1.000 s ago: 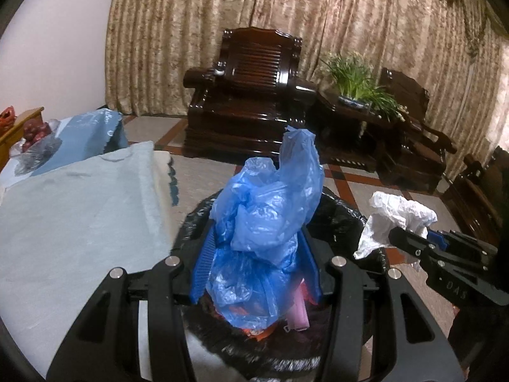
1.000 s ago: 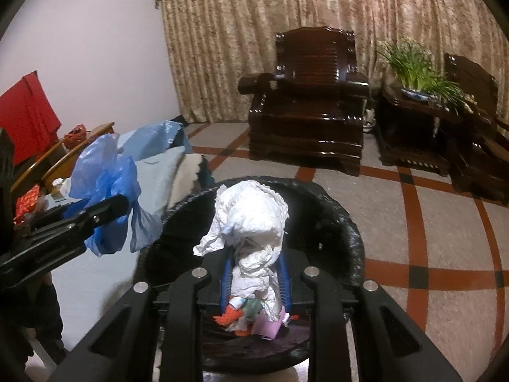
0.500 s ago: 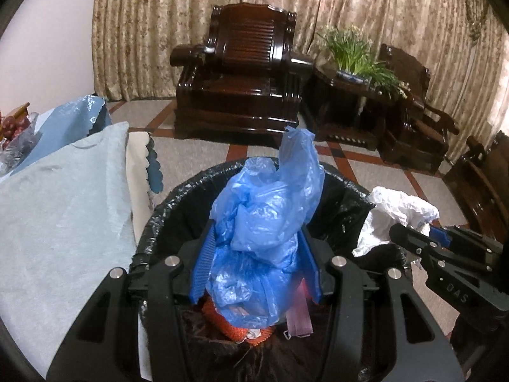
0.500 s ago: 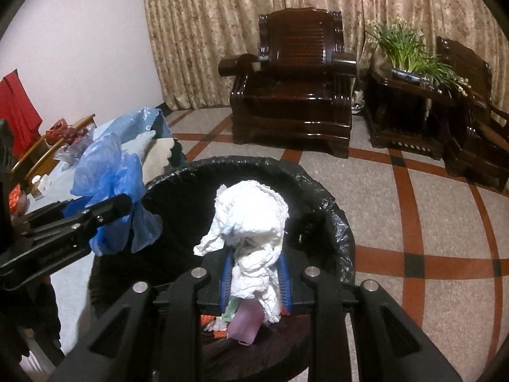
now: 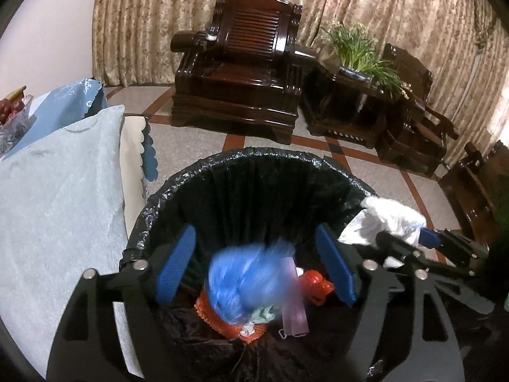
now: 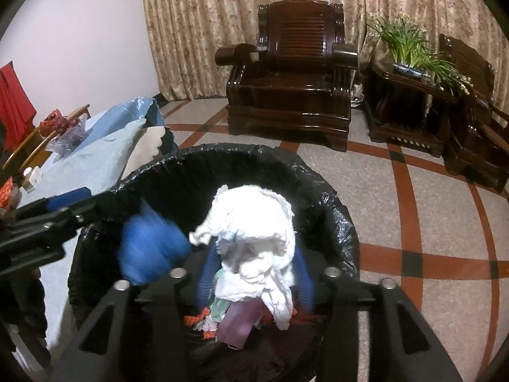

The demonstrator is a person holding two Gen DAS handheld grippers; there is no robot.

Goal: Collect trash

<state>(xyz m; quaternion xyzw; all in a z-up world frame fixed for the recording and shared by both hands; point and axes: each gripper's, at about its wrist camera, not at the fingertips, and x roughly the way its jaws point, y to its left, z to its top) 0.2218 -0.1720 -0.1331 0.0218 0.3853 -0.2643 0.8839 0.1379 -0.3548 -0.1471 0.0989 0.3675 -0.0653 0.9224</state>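
Note:
A bin lined with a black bag [image 5: 254,162] stands on the floor below both grippers. My left gripper [image 5: 254,264] is open over the bin mouth, and a blurred blue plastic bag [image 5: 251,283] is loose below it, falling onto red, pink and white trash in the bin. It also shows in the right wrist view [image 6: 149,248]. My right gripper [image 6: 254,273] is shut on a crumpled white paper wad [image 6: 254,222] and holds it above the bin [image 6: 241,159]. The wad also shows in the left wrist view [image 5: 388,219].
A table with a light blue cloth [image 5: 54,191] touches the bin's left side, with a bowl of fruit [image 6: 63,130] on it. Dark wooden armchairs [image 5: 241,73], a side table with a potted plant [image 5: 362,51] and curtains stand behind on the tiled floor.
My left gripper has opened and let go of the blue bag, which drops into the bin. Both grippers have moved further over the bin. The right keeps its hold on the white wad.

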